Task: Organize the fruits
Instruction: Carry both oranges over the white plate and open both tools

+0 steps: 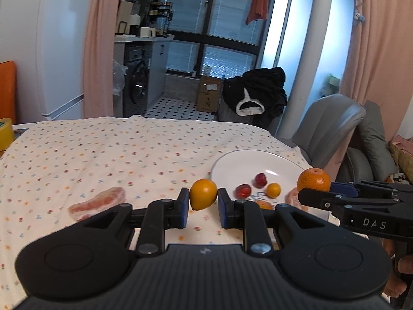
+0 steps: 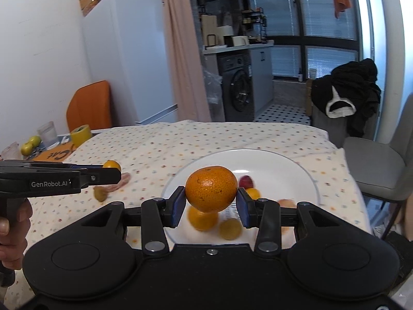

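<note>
Fruits everywhere: left gripper point(image 1: 204, 208) clamps a small orange point(image 1: 203, 193), right gripper point(image 2: 211, 208) grips a mandarin point(image 2: 211, 189) over the plate point(image 2: 284, 165). Pomelo wedge point(image 1: 98, 202) sits on the tablecloth point(image 1: 116, 149) nearby.

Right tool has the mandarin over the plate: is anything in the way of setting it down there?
Partly. Directly below the mandarin in the right tool lie an orange fruit and a yellow one on the plate. The plate's far side past the red fruit looks bare.

Below my right tool point(image 2: 211, 201), plate point(image 2: 284, 165) fruits blur; an orange fruit point(image 2: 202, 218) sits partly hidden.
</note>
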